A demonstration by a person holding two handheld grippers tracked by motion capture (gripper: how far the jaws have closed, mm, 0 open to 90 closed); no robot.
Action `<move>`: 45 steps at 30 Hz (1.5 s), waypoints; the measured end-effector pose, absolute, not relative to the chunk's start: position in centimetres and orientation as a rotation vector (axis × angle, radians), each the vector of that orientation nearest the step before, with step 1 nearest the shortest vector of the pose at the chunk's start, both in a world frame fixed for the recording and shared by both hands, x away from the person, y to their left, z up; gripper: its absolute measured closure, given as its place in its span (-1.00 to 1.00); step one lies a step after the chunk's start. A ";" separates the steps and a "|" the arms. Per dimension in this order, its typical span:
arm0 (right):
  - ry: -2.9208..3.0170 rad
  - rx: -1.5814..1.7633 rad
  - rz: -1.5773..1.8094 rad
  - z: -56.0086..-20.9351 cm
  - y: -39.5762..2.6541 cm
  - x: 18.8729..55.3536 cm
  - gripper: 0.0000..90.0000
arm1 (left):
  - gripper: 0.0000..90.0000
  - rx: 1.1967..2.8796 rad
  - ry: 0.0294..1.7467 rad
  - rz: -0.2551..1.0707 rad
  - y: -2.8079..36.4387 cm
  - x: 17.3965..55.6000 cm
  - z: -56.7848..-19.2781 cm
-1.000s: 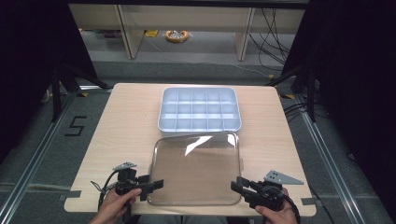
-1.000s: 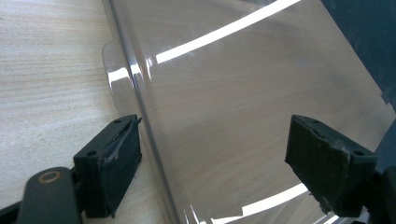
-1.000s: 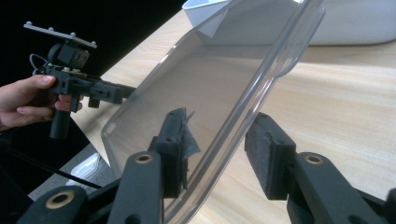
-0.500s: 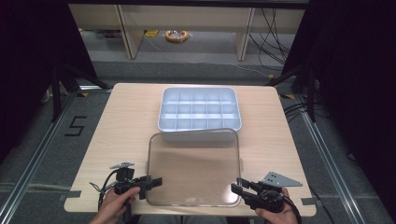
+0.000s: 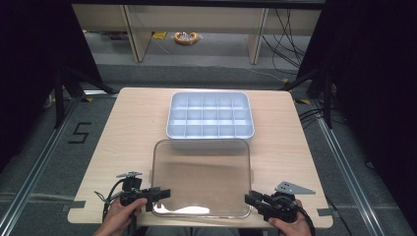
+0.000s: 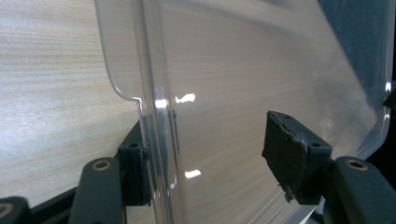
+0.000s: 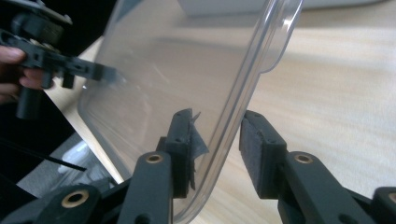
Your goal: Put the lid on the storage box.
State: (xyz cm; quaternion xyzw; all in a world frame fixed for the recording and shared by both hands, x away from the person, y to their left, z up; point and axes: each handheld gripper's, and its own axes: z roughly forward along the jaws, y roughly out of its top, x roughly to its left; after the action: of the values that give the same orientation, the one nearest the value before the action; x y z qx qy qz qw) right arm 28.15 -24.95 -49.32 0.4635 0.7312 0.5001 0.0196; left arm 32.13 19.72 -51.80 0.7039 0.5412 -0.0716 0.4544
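A clear plastic lid (image 5: 201,177) lies on the near half of the table, just in front of a white compartment tray (image 5: 210,115). My left gripper (image 5: 163,193) is at the lid's near left corner. In the left gripper view my left gripper (image 6: 205,140) is open, with the lid's rim (image 6: 159,116) against its left pad and the right pad well apart. My right gripper (image 5: 250,198) is at the near right corner. My right gripper (image 7: 217,135) has its pads close on both sides of the lid's rim (image 7: 233,107).
The wooden table (image 5: 133,128) has bare room left and right of the tray and lid. The lid's near edge is close to the table's front edge (image 5: 196,225). A person's hands hold both grippers at the bottom. Shelving and cables stand beyond the table.
The lid's glare has moved from its far edge to its near edge, so its tilt has changed. Both grippers have stayed at the near corners.
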 end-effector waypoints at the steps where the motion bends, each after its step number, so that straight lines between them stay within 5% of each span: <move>1: 2.256 1.523 1.550 -49.1 -25.0 27.9 0.49 | -0.11 1.750 1.322 -0.172 19.7 32.1 -51.6; 20: 2.189 1.595 1.530 -49.6 -23.9 28.2 0.47 | -0.25 1.844 1.363 0.007 19.0 31.9 -50.9; 31: 2.077 1.582 1.547 -48.4 -24.4 29.9 0.52 | 0.15 1.796 1.275 0.084 19.3 33.7 -48.0; 45: 1.970 1.519 1.520 -43.9 -24.4 37.4 0.51 | 0.18 1.789 1.241 0.256 17.8 40.8 -42.1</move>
State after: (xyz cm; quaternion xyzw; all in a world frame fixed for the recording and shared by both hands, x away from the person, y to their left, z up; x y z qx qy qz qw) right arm 37.43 -24.37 -43.92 0.5177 0.6716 0.5179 0.1129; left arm 40.80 17.83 -42.10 0.7258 0.5036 0.1037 0.4569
